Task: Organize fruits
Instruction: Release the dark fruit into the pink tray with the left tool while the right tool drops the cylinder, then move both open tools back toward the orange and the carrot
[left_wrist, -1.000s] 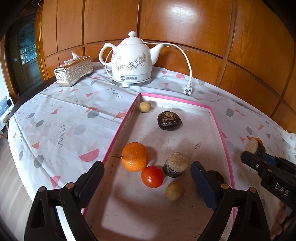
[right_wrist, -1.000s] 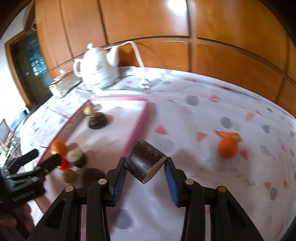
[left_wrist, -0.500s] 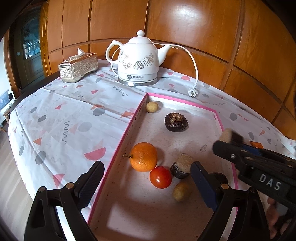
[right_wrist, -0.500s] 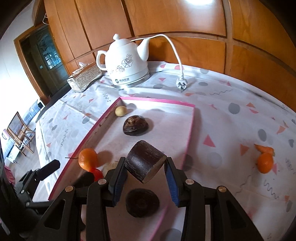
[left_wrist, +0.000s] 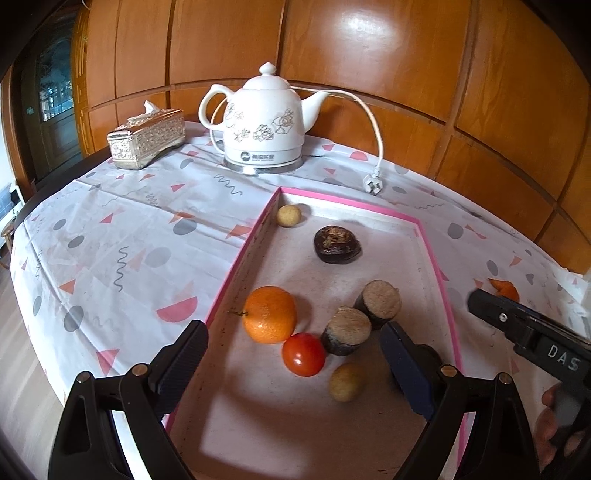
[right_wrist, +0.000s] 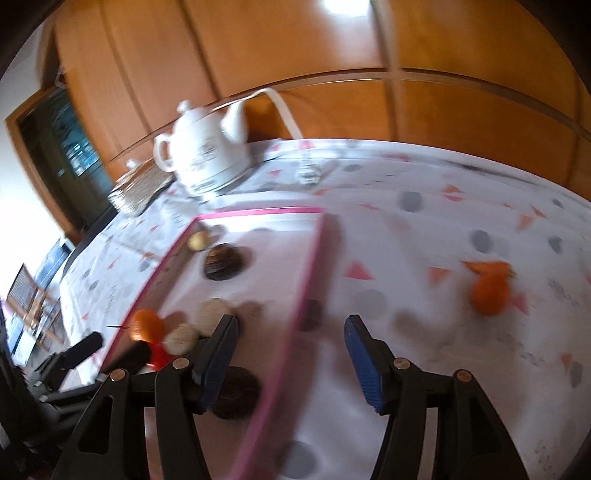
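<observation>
Beyond both grippers' empty fingers, the left gripper (left_wrist: 293, 363) spread, the right gripper (right_wrist: 290, 354) opening, a patterned-cloth surface (left_wrist: 122, 236) meets wood-panelled walls (left_wrist: 369, 62).

A home dining room: wood-panelled walls (left_wrist: 388, 55), patterned tablecloth (left_wrist: 129, 236), ceramic kettle (left_wrist: 262, 125), tissue box (left_wrist: 147, 138).

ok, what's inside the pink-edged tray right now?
In the tray: an orange, a tomato, two cut dark stubs, two small tan round fruits and a dark wrinkled fruit. Another dark item is mostly covered by the left gripper's fingers.
</observation>
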